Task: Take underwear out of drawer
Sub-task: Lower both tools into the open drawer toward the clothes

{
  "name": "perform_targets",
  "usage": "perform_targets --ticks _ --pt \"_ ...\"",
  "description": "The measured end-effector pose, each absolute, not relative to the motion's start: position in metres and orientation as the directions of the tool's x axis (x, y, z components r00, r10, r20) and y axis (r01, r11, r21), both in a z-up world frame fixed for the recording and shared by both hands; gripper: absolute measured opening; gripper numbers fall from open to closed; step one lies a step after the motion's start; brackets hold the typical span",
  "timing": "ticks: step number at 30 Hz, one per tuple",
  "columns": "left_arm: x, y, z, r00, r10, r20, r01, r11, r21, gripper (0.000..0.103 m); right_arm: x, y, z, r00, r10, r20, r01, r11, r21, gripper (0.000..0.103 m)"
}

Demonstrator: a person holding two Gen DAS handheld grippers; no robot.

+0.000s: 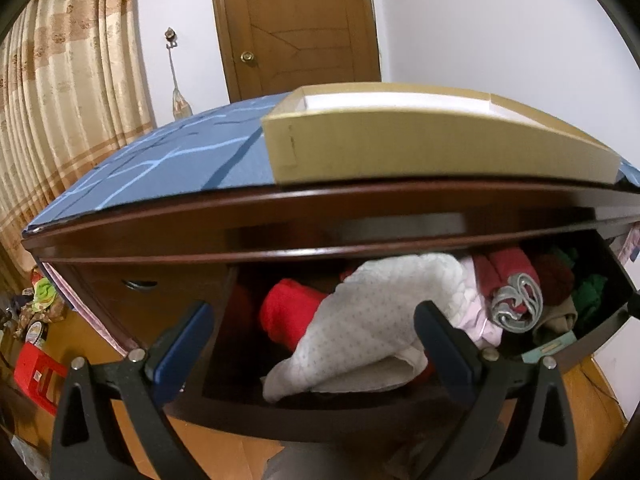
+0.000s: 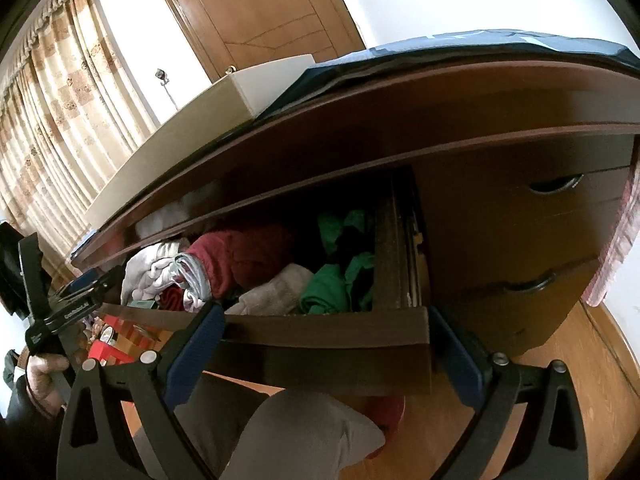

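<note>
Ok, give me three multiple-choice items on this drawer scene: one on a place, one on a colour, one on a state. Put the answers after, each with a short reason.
1. Where does the cardboard box sit?
A. on the floor
B. on top of the dresser
C. inside the drawer

2. What colour is the bundled garment at the right end of the open drawer?
A. green
B. yellow
C. black

3. How do the fingers of the left gripper stand?
A. shut on the white dotted cloth
B. shut on nothing
C. spread open, holding nothing

Answers:
1 B: the box rests on the blue patterned cover over the dresser top.
2 A: the right wrist view shows green fabric beside the drawer's right wall.
3 C: the white dotted cloth lies loose beyond the wide gap between them.
</note>
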State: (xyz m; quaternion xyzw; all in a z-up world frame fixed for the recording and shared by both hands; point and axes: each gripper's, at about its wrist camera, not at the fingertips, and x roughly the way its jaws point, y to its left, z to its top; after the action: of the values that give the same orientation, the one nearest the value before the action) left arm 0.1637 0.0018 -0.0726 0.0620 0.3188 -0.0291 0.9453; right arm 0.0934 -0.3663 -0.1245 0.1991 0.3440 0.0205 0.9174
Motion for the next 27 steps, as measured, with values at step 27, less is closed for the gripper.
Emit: perform_targets --ticks 27 --pt "0.123 0.004 -0.083 0.738 -0.066 -0.671 0.163 0.983 0.083 0.102 0.055 -0.359 -0.124 0.751 0.185 -0.634 0.091 0.922 0.377 0.101"
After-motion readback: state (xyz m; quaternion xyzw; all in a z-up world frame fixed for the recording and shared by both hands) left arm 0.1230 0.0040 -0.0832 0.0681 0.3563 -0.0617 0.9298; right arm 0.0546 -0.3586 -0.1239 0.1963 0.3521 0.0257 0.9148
